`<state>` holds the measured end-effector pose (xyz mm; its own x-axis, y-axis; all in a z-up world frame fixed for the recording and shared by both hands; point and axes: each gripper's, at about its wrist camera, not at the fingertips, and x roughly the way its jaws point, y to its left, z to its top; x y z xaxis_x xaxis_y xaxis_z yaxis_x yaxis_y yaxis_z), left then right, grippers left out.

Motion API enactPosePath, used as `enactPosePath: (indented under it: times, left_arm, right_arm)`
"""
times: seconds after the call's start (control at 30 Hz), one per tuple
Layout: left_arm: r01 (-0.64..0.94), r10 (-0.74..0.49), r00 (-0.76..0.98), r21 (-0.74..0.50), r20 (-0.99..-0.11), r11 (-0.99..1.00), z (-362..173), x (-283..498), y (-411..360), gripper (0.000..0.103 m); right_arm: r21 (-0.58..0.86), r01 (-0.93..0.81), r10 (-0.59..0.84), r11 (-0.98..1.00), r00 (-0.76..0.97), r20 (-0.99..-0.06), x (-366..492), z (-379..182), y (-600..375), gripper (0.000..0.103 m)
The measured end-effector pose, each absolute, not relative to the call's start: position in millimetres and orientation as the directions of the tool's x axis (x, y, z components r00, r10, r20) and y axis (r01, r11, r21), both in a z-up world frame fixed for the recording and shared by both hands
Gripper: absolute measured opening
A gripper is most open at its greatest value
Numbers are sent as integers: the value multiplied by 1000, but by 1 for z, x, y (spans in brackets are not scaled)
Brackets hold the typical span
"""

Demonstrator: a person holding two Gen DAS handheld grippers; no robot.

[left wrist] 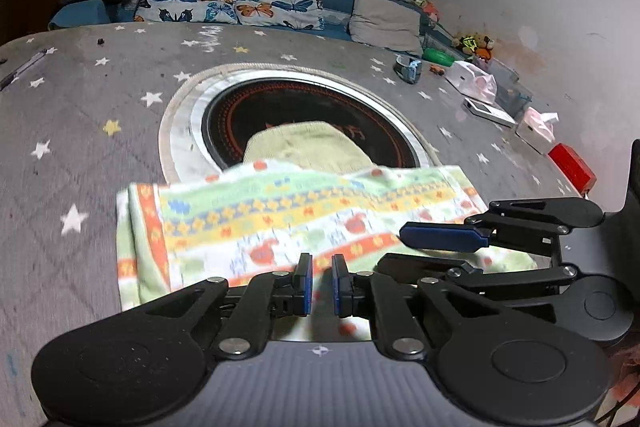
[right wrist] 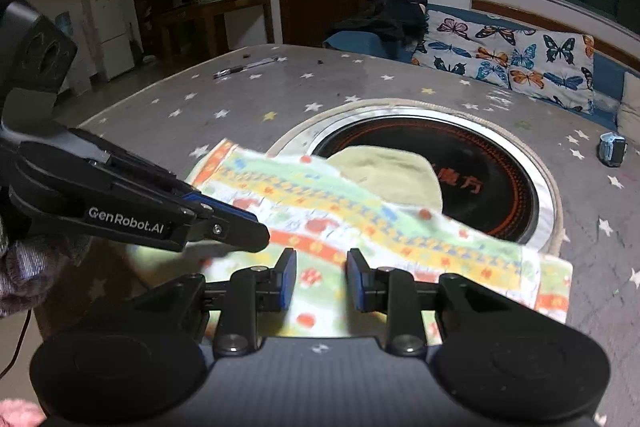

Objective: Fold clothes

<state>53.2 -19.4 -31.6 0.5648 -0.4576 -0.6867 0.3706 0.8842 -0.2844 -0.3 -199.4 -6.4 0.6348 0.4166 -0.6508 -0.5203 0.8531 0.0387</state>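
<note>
Left wrist view: a patterned garment (left wrist: 304,227) lies on the star-print table (left wrist: 80,131), partly over the round black hob (left wrist: 312,119).
The left gripper (left wrist: 322,285) is clenched on its near edge; whether the right gripper (right wrist: 321,279) pinches cloth, I cannot tell.

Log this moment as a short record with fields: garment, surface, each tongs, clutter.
garment: patterned cloth, partly folded, lying flat, its far part over the round black inset
surface: grey star-print table cover
left tongs: nearly shut, cloth edge between the pads
right tongs: partly open over the cloth; grip unclear
clutter: red box, tissue packs at the table's right edge; pen at the far side
</note>
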Motion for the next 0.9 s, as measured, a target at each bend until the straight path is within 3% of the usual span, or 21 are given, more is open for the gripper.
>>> enactPosePath:
  times: [0.3, 0.53, 0.9]
  left_arm:
    - [377, -459, 584, -277, -670, 884, -35, 24, -14, 12]
    - [370, -462, 593, -287, -659, 884, -34, 14, -9, 12]
    - [331, -467, 611, -329, -639, 884, -36, 4, 7, 12]
  right_arm:
    - [-46, -554, 406, 831, 662, -630, -42, -12, -194, 28]
    - [16, -518, 418, 855, 671, -612, -50, -12, -211, 26]
    - [47, -345, 299, 937, 729, -616, -54, -20, -265, 28]
